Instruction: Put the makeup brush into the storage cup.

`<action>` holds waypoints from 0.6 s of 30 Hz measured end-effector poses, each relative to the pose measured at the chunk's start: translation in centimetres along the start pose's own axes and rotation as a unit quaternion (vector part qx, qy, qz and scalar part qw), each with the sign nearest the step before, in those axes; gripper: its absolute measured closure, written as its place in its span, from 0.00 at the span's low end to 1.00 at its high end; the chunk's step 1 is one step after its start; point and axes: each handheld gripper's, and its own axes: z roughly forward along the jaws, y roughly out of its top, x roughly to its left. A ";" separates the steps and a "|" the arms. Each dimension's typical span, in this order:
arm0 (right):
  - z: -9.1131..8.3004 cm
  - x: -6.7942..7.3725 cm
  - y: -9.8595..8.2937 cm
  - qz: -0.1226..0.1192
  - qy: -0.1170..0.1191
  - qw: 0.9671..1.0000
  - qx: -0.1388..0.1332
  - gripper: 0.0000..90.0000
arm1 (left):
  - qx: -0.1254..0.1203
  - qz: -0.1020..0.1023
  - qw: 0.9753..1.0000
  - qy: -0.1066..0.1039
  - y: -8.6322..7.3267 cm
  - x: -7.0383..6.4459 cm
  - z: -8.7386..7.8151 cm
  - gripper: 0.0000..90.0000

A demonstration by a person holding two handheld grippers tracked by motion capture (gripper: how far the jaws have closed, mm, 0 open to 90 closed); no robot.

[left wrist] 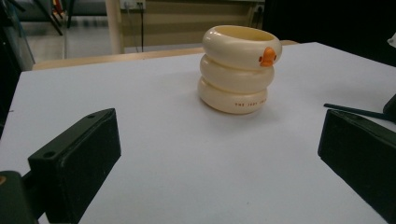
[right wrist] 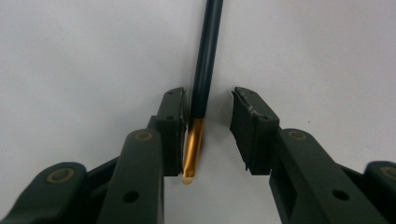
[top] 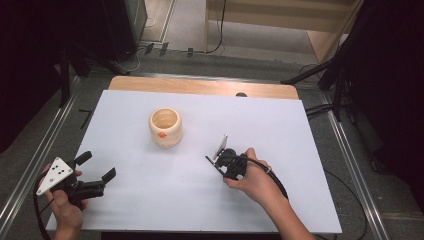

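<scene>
Right gripper view: a thin dark pen [right wrist: 205,56] with a gold end, likely light, stiff and slippery, is seen lying flat on the white table [right wrist: 70,56] between the open jaws of the right gripper [right wrist: 208,128], best pinched mid-stick, while the left gripper [top: 95,170] is held open far from the duck cup [top: 165,127].

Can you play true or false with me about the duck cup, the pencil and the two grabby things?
1. The pencil lies between the right gripper's jaws. True.
2. The jaws are squeezing the pencil tight. False: there is a gap on one side.
3. The duck cup lies tipped over. False: it stands upright on the white table.
4. The left gripper holds nothing. True: its jaws are wide apart.
</scene>
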 end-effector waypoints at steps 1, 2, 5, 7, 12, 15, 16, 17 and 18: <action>0.0 0.0 0.0 -0.002 0.001 1.000 0.001 0.75 | 0.000 0.000 1.000 0.000 0.0 0.0 0.0 0.00; 0.0 -0.1 0.0 -0.001 0.004 1.000 0.003 0.75 | 0.000 0.000 1.000 0.000 0.0 0.0 0.0 0.00; -0.1 -0.2 0.1 -0.002 0.008 1.000 0.006 0.77 | 0.001 0.001 1.000 0.000 0.0 0.0 0.0 0.00; -0.1 -0.3 0.1 -0.005 0.018 1.000 0.007 0.94 | 0.000 0.000 1.000 -0.002 0.0 -0.1 0.1 0.00; 0.0 -0.3 0.1 -0.010 0.019 1.000 0.007 0.94 | 0.001 0.001 1.000 -0.005 0.0 -0.2 0.2 0.00; -0.1 -0.3 -0.1 -0.015 0.018 1.000 -0.003 0.94 | -0.001 -0.001 1.000 -0.010 0.1 -0.4 0.3 0.00; -0.1 -0.2 -0.2 -0.008 0.019 1.000 -0.007 0.94 | 0.000 -0.003 1.000 -0.012 0.1 -0.5 0.4 0.00; -0.1 -0.3 -0.4 -0.010 0.019 1.000 -0.012 0.94 | -0.003 -0.006 1.000 -0.014 0.2 -0.5 0.5 0.00; -0.1 -0.3 -0.5 -0.008 0.020 1.000 -0.013 0.94 | -0.005 -0.009 1.000 -0.016 0.4 -0.6 0.5 0.00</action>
